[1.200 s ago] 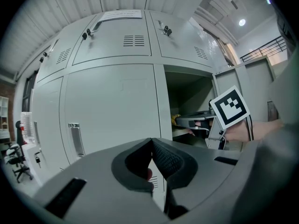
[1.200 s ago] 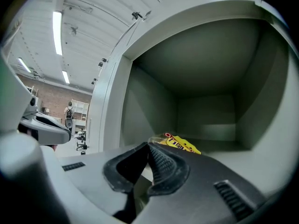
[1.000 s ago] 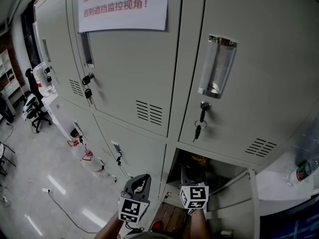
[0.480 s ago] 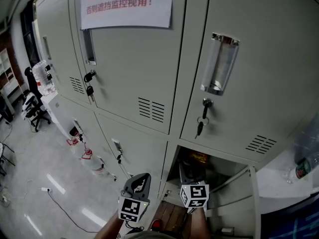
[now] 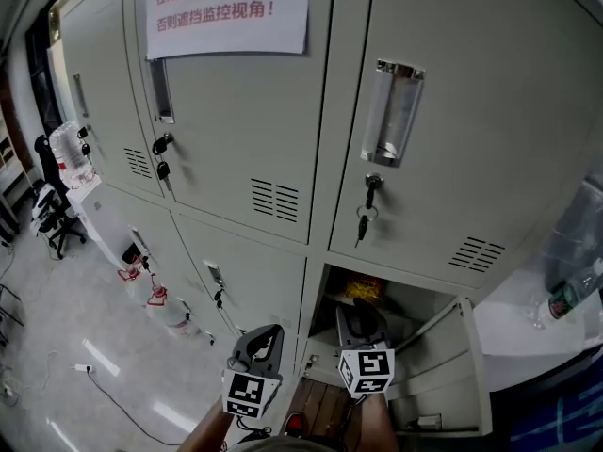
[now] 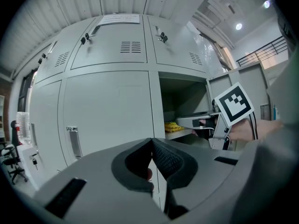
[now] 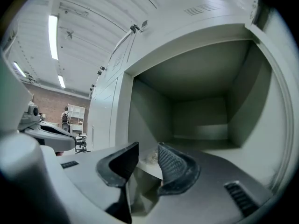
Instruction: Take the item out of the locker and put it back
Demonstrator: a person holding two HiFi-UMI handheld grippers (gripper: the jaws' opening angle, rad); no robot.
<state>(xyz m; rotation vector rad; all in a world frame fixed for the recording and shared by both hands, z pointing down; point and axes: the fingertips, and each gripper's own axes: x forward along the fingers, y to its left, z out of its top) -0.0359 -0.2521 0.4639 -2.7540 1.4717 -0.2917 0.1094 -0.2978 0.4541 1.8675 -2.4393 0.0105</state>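
1. We note the locker (image 5: 332, 295) in the bottom row standing open. Its door (image 5: 443, 361) is swung out to the locker's right.
2. A yellow packet (image 5: 363, 288) lies on the locker's floor, inside the opening.
3. The right gripper (image 5: 361, 314) sits at the locker's mouth, pointing in. Its jaws stand apart with nothing clamped. We see the packet (image 7: 152, 157) through the gap, ahead of the tips and untouched.
4. The left gripper (image 5: 267, 339) is outside the locker, to its left. Its jaws are closed tip to tip on nothing.
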